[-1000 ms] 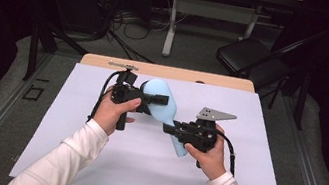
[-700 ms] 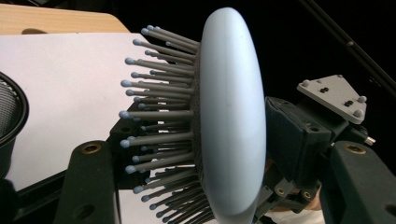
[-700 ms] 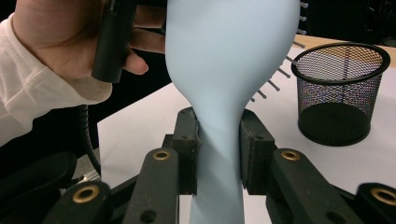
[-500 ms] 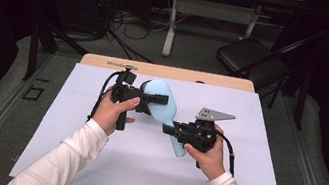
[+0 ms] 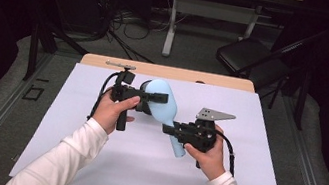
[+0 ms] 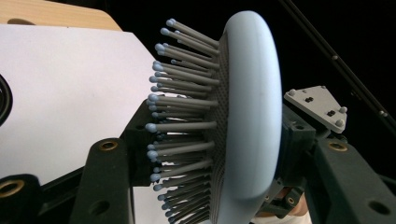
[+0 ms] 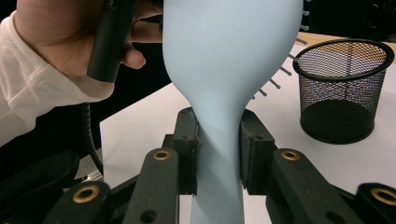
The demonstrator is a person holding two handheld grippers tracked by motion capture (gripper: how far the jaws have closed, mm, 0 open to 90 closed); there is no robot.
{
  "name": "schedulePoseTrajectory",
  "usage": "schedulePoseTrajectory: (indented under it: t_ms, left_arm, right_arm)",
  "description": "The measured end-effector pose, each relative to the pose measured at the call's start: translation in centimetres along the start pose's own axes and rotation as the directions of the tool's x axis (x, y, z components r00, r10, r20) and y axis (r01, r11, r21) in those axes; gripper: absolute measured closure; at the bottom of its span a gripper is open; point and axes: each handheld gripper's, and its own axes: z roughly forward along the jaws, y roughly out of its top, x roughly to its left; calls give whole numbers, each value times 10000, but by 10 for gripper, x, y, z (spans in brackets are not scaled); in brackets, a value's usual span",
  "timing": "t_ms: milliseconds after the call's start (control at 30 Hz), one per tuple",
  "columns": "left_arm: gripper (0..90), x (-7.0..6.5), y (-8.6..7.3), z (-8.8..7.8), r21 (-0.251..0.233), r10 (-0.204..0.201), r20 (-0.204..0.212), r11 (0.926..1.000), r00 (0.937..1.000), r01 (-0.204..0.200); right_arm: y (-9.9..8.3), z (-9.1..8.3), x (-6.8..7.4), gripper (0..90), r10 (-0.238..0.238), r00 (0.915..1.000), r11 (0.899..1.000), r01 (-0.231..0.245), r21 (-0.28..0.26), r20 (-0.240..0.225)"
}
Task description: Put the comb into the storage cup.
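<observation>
With right tongs (image 5: pixel 170 129) clamped on the brush (image 5: pixel 163 103) handle, we close left tongs (image 5: pixel 160 99) squarely across its head.

No text, label or number is readable.

Pale blue hairbrush (image 5: pixel 163 105), held aloft

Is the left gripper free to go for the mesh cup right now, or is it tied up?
Probably not. The left gripper has just been closing on the head of the blue hairbrush, whose handle the right gripper clamps. The mesh cup stands apart on the table, so it would have to let go first.
</observation>
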Motion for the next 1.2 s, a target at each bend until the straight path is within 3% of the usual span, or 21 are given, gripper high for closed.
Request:
schedulePoseTrajectory:
  t_ms: [467,967,1200]
  left_arm:
    - [476,2,-1,-2,108,-845,-10,9964,9964,845]
    - [486,5,0,0,139,-1363,-159,9905,9905,1365]
    - [489,4,0,-1,145,-1423,-186,9897,9896,1426]
  right_arm:
    - [-1,1,-1,712,92,9999,9999,-91,54,-121]
    - [-1,2,-2,706,227,9997,9997,-227,77,-16]
    - [-1,1,-2,702,319,9995,9995,-319,53,-68]
